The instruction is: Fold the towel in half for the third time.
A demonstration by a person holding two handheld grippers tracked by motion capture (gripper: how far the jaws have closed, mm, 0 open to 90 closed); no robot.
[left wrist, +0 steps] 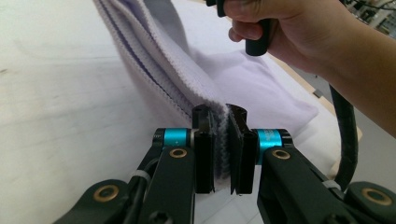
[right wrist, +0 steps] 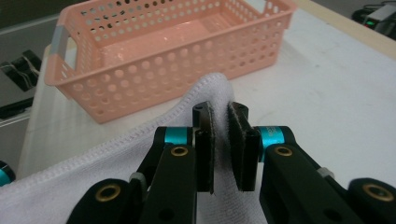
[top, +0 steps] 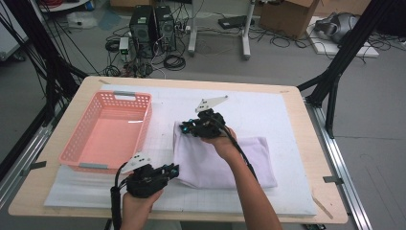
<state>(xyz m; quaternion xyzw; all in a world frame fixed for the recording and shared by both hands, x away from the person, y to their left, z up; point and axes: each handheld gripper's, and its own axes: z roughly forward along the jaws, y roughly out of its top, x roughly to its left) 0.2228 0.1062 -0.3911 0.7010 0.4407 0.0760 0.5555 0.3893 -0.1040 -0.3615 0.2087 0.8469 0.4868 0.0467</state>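
Towel [top: 225, 160], pale lilac, folded, ribbed hem, corners pinched in both left tongs [left wrist: 220, 154] and right tongs [right wrist: 220, 151]

one towel [top: 225, 158], one pink basket [top: 76, 143], two grippers.

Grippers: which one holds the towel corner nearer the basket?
The right gripper: it pinches the towel at its far corner beside the pink basket.

Readable text: none.
Basket [top: 109, 132]: plain pink plastic, no label legible.
Towel [top: 225, 160]: no tag or print legible.
Cardboard box [top: 287, 14] on the floor: any markings too blurred to read.
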